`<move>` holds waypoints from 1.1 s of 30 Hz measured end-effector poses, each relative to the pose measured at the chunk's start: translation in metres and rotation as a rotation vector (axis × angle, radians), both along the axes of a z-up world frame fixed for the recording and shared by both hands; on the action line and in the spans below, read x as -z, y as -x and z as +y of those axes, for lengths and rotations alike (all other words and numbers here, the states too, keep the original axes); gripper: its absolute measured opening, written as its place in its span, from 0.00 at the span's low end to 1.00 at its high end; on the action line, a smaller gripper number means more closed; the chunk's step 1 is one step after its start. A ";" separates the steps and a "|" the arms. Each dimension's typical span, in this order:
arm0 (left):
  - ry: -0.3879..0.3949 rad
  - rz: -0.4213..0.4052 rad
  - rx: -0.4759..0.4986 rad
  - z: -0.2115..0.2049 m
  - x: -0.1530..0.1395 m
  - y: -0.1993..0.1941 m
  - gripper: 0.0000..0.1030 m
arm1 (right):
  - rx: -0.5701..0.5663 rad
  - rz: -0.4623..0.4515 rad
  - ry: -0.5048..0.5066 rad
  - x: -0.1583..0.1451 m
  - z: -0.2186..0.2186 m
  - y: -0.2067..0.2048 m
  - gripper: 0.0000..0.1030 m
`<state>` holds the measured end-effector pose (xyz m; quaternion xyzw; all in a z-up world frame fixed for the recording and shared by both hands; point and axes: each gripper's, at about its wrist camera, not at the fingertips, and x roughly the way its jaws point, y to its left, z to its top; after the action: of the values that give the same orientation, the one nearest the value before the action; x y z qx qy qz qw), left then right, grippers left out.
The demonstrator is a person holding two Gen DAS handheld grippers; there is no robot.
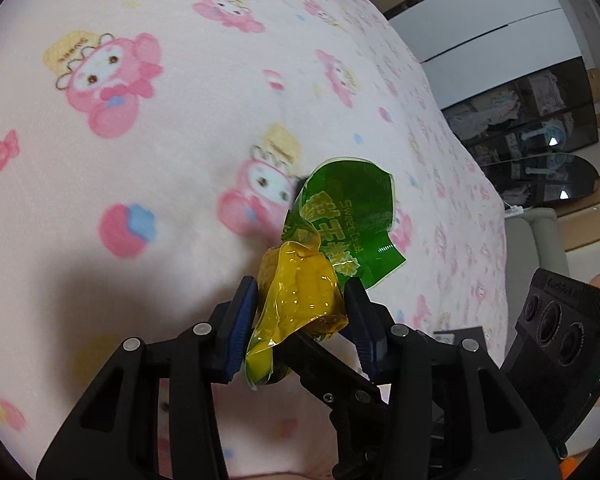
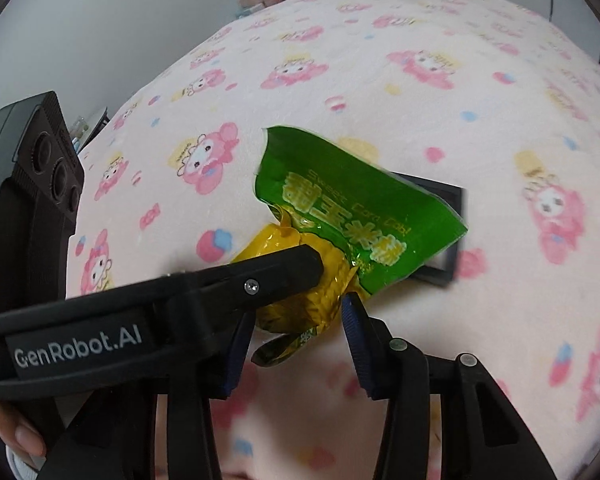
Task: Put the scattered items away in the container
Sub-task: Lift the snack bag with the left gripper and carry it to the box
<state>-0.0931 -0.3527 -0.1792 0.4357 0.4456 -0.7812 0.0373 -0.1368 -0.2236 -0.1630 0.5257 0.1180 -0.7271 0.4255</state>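
— Pink fleece blanket (image 1: 140, 208) with a cartoon print lies under everything. Where is the green-and-yellow plastic sweet-corn packet (image 1: 320, 256)?

— Lifted clear of the blanket, in the left claw (image 1: 300, 284). Its jaws stand about half open, and the blue pads (image 1: 242, 320) press the yellow, bulging end from 9 and 3 o'clock. The flat green end juts out past the tips toward 1 o'clock.

— And the right claw (image 2: 298, 308)?

— Its jaws stand about as wide. The yellow end sits right at its tips, and the 3 o'clock pad touches the wrapper. The 9 o'clock pad is hidden, so I cannot tell whether it grips.

— Hidden by what?

— One black finger (image 2: 260, 280) of the left claw, which crosses in from 9 o'clock and lies over the yellow end. From the left wrist, a black finger (image 1: 328, 364) of the right claw runs beneath the packet toward 4 o'clock.

— Does either view show the dark grey rectangular container (image 2: 440, 274)?

— Clearly only the right wrist: it lies on the blanket at 1 o'clock, partly behind the green end and blurred. That view also shows a thumb (image 2: 20, 436) at 8 o'clock.
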 end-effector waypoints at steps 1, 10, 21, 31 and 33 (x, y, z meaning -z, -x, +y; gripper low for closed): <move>0.002 0.007 0.011 0.007 -0.005 -0.001 0.44 | 0.009 0.004 0.003 -0.002 0.005 0.000 0.41; 0.009 0.073 0.140 0.083 -0.046 -0.005 0.45 | 0.102 0.052 0.024 -0.042 0.087 -0.015 0.41; 0.080 0.084 0.344 0.219 -0.087 0.012 0.45 | 0.222 0.119 0.001 -0.072 0.206 -0.014 0.40; 0.072 0.082 0.531 0.365 -0.092 0.056 0.45 | 0.365 0.139 -0.003 -0.082 0.347 0.014 0.41; 0.075 0.047 0.560 0.389 -0.082 0.061 0.45 | 0.385 0.109 -0.010 -0.074 0.369 0.020 0.41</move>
<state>-0.1542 0.0359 -0.0971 0.5221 0.2794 -0.7867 -0.1744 -0.1570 0.1453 -0.0891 0.5006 0.0416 -0.8217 0.2691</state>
